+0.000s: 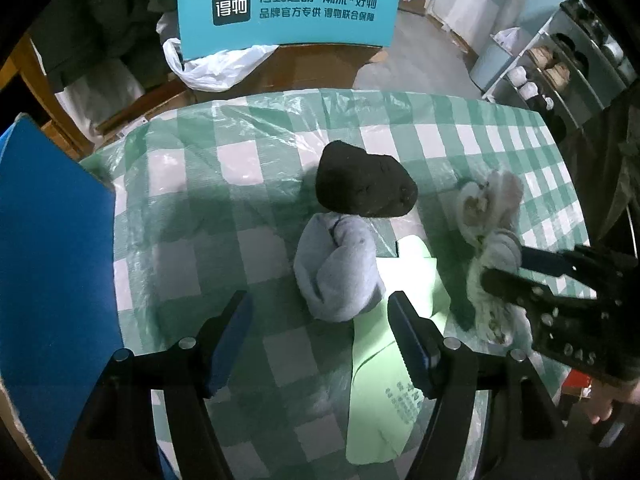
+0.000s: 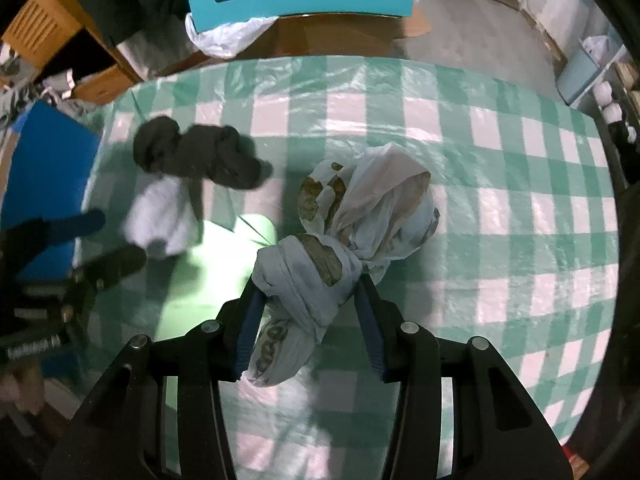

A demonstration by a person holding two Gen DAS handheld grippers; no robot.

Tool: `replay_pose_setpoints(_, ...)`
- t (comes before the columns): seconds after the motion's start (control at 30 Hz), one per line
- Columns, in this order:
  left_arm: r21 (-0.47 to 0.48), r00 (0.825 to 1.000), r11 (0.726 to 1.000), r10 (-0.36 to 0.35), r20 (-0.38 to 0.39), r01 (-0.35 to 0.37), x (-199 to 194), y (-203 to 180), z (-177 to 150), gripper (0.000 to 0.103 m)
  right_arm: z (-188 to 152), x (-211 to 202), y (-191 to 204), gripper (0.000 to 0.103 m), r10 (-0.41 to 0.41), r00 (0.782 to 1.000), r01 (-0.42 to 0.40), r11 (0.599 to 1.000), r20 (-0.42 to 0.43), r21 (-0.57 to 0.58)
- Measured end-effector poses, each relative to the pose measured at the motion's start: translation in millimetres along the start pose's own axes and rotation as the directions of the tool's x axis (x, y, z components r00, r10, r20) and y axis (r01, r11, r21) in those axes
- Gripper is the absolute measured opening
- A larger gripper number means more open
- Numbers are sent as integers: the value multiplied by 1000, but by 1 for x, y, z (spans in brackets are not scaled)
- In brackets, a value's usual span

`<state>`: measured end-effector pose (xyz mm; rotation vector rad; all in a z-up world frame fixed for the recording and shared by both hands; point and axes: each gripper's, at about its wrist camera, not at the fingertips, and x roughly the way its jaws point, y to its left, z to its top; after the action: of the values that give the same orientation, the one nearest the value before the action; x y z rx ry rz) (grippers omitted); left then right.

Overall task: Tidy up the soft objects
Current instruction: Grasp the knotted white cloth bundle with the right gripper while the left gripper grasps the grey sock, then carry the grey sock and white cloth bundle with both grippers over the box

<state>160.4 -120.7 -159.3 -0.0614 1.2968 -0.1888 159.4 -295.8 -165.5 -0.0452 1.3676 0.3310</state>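
A knotted white cloth with olive-brown print [image 2: 340,224] lies on the green-and-white checked tablecloth [image 2: 500,184]. My right gripper [image 2: 310,304] is shut on its knotted end; it shows in the left wrist view too [image 1: 500,264], with the cloth [image 1: 488,208]. A rolled grey sock bundle [image 1: 340,268] lies just ahead of my left gripper [image 1: 320,320], which is open and empty. A black sock bundle [image 1: 364,184] sits right behind the grey one. Both show blurred in the right wrist view, the black bundle [image 2: 200,156] and the grey bundle [image 2: 160,216].
A pale green paper sheet [image 1: 384,380] lies on the table under the grey bundle. A blue board [image 1: 52,260] stands at the table's left edge. A teal box with Chinese print [image 1: 288,12] and a white plastic bag [image 1: 212,68] sit beyond the far edge. Shoe shelves [image 1: 560,68] stand far right.
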Motion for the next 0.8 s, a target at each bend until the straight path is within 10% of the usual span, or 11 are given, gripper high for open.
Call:
replay_pose_setpoints(0.43,-7,1000,1000,15,1,-15,20,-4,12,73,-5,17,-23,50,81,997,-81,987,7,140)
replay_pose_setpoints(0.6,33,1000,999,1,-17,-1,26,-9,13,32,-5,25,-23,51,82,997,-83,985,16,153)
replay_pose_setpoints(0.8,90,1000,996,21,7,-21,18,-18,5,22,-8,18,-18,45,60,998,-64,991,33,121)
